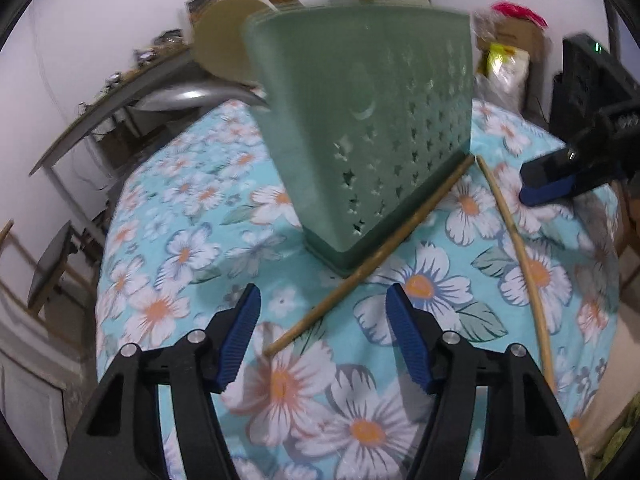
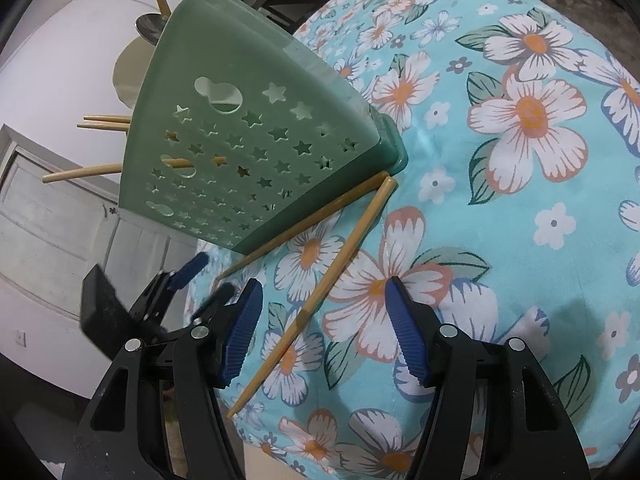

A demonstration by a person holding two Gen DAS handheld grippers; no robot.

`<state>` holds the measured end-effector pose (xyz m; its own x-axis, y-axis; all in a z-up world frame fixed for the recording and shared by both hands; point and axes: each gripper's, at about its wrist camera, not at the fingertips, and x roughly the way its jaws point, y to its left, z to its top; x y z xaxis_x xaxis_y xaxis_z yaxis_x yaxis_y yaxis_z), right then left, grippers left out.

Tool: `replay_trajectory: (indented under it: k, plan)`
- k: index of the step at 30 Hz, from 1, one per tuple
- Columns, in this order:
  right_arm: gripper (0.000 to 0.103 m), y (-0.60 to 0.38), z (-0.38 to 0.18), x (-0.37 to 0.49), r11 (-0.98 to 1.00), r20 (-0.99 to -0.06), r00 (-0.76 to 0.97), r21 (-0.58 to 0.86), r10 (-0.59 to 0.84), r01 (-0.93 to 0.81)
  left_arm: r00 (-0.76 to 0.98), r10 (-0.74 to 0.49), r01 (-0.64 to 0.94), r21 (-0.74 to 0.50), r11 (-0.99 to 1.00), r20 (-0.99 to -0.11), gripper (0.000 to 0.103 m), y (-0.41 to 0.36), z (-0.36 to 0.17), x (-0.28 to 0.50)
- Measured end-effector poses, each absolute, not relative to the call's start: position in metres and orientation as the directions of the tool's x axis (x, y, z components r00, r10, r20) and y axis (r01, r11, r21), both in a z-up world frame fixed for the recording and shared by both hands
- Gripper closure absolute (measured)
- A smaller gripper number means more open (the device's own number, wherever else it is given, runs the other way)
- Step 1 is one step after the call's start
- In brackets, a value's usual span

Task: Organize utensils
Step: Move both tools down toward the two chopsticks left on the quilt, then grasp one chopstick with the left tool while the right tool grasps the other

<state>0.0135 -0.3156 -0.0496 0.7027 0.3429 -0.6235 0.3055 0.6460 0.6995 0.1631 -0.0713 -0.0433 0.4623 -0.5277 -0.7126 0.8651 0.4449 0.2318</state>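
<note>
A green utensil holder (image 1: 360, 120) with star-shaped holes stands on the floral cloth (image 1: 180, 200). Two wooden chopsticks lie on the cloth, fanning out from its base. The nearer chopstick (image 1: 360, 264) ends between the fingers of my left gripper (image 1: 324, 336), which is open, and the pads do not touch it. The other chopstick (image 1: 520, 256) runs off to the right. In the right wrist view this longer chopstick (image 2: 320, 288) passes between the fingers of my open right gripper (image 2: 324, 332), untouched. The holder (image 2: 240, 140) holds more chopsticks (image 2: 80, 172) and a spoon (image 2: 150, 28). The left gripper (image 2: 206, 282) shows at the cloth's edge.
A metal ladle (image 1: 192, 96) and a pale round utensil (image 1: 224, 36) stick out behind the holder. A cluttered side table (image 1: 100, 120) stands at the back left, bags (image 1: 508, 64) at the back right. The right gripper (image 1: 560, 184) hovers at the right. A white panelled door (image 2: 48, 220) lies beyond the cloth's edge.
</note>
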Motion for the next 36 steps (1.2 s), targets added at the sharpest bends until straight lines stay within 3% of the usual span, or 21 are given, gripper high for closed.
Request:
replay_trajectory:
  k: [4, 6, 8, 10, 21, 36]
  plan:
    - [0.043, -0.317, -0.052, 0.013, 0.650, -0.622, 0.704, 0.698, 0.342, 0.301, 0.435, -0.500, 0.876, 0.224, 0.427, -0.749, 0.044, -0.084, -0.051, 0.177]
    - [0.043, -0.316, -0.053, 0.013, 0.651, -0.621, 0.705, 0.698, 0.342, 0.299, 0.397, -0.502, 0.888, 0.183, 0.422, -0.768, 0.054, -0.087, -0.051, 0.180]
    - [0.043, -0.316, -0.054, 0.013, 0.650, -0.619, 0.707, 0.699, 0.342, 0.298, 0.364, -0.506, 0.898, 0.151, 0.413, -0.782, 0.071, -0.088, -0.051, 0.179]
    - [0.043, -0.317, -0.054, 0.012, 0.649, -0.618, 0.707, 0.701, 0.344, 0.297, 0.341, -0.504, 0.905, 0.131, 0.405, -0.794, 0.079, -0.088, -0.051, 0.175]
    - [0.045, -0.314, -0.052, 0.014, 0.649, -0.627, 0.705, 0.694, 0.332, 0.312, 0.269, -0.476, 0.902, 0.046, 0.429, -0.837, 0.087, -0.080, -0.044, 0.140]
    - [0.083, -0.280, -0.053, 0.051, 0.771, -0.729, 0.668, 0.510, 0.151, 0.382, 0.284, -0.497, 0.830, -0.049, 0.555, -0.820, 0.088, -0.052, -0.045, 0.121]
